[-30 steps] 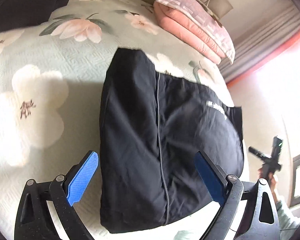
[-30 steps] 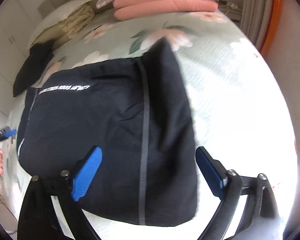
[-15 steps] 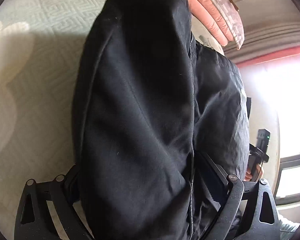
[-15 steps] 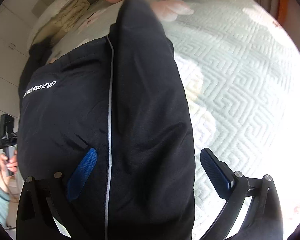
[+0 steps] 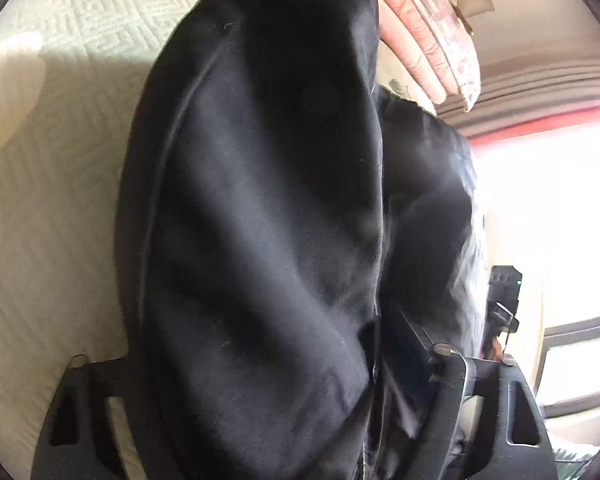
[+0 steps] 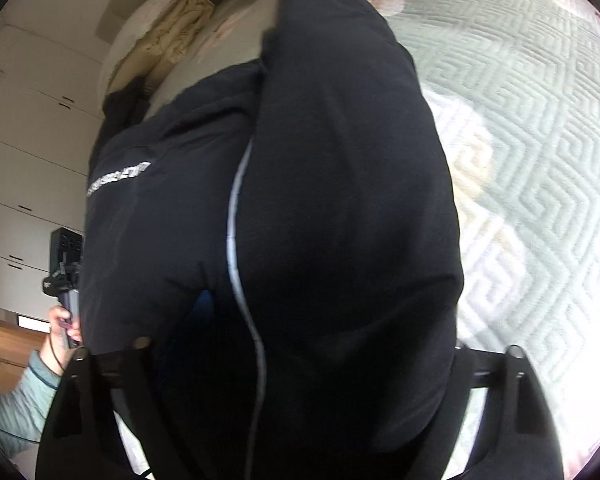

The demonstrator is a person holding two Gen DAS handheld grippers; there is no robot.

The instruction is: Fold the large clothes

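A folded black garment (image 5: 268,220) with a thin white stripe and white lettering lies on the bed and fills both views (image 6: 340,200). My left gripper (image 5: 260,360) has the garment's near edge between its wide-spread fingers, which the cloth mostly covers. My right gripper (image 6: 300,344) likewise has the opposite edge of the garment between its spread fingers; a bit of blue pad (image 6: 204,304) shows under the cloth. I cannot tell whether either grips the cloth.
The bed has a pale green quilted floral cover (image 6: 520,160). Folded pink blankets (image 5: 428,40) lie at the head. A beige pillow (image 6: 176,28) and a dark item (image 6: 124,100) lie beyond. White cupboards (image 6: 32,140) stand at the left.
Both grippers have moved down and forward onto the garment's two edges. The cloth now covers the blue pads that were bare a second ago.
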